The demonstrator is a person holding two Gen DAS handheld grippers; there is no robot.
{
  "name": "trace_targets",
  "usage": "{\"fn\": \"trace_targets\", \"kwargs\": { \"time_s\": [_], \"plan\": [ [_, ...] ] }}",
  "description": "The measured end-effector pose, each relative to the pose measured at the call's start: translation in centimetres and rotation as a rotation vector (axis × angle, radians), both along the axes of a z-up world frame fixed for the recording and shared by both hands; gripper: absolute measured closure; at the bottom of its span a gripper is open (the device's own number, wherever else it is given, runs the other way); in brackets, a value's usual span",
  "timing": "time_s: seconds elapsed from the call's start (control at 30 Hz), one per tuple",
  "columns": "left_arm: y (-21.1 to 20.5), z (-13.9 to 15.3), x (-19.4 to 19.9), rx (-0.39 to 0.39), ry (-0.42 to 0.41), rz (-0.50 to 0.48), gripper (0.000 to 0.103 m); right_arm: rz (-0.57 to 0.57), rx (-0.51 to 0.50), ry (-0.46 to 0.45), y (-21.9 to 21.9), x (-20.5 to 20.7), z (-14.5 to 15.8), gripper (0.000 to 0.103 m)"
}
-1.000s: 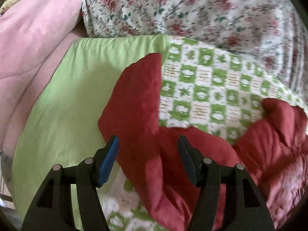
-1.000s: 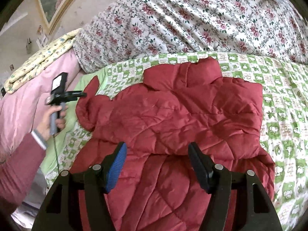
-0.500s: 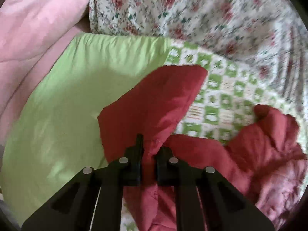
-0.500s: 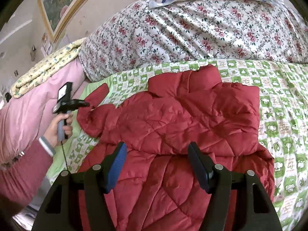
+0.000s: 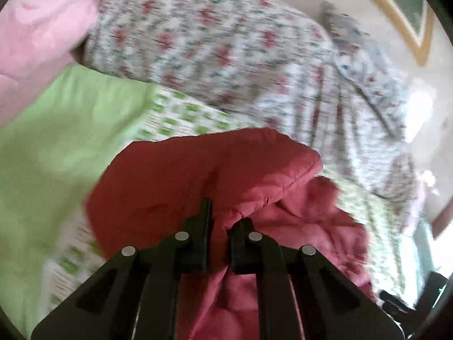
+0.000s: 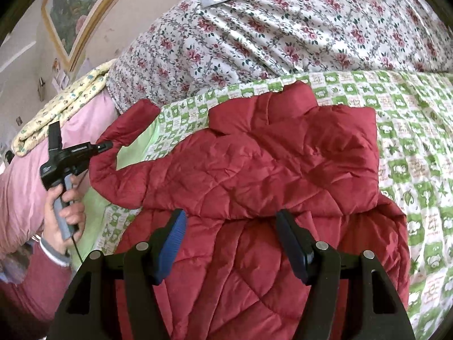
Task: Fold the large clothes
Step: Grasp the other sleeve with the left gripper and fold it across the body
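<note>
Pinching sleeve (image 6: 124, 130) of jacket (image 6: 283, 175).
Left gripper (image 5: 219, 221) clamping it beside jacket; right gripper (image 6: 230, 226) hovering spread above jacket.

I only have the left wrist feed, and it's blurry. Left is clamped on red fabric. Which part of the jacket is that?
Observer: The sleeve. In the right wrist view the left gripper pinches the red jacket at its sleeve, near the cuff, lifted off the bed.
Operator: Right gripper doing anything?
Observer: No. The right gripper is open, jaws wide, hovering over the jacket's lower half with no fabric between them.
Operator: How's the rest of the jacket lying?
Observer: Spread on the green checked sheet, collar toward the floral quilt. The other sleeve seems already folded across the body.
</note>
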State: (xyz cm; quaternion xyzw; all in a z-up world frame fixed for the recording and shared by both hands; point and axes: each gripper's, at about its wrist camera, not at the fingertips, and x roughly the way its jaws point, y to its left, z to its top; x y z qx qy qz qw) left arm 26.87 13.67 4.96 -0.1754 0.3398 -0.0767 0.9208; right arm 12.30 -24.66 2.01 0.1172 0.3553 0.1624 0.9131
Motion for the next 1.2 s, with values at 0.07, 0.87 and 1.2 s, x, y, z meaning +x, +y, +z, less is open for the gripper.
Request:
{"fn": "trace_targets", "kwargs": {
  "time_s": [0.07, 0.87, 1.2],
  "plan": [
    [-2.2, -0.2, -0.8, -0.015, -0.008, -0.043, 0.095, -0.009, 0.0, 0.009, -0.2, 0.0, -0.2, 0.035],
    [-17.9, -5.2, -1.9, -0.143, 0.096, -0.302, 0.096, -0.095, 0.582, 0.121, -6.4, 6.0, -3.3, 0.034],
    [-19.3, -6.6, -2.0, -0.038, 0.14, -0.348, 0.091, -0.142, 0.626, 0.198, -6.9, 9.0, -5.7, 0.094]
  ]
}}
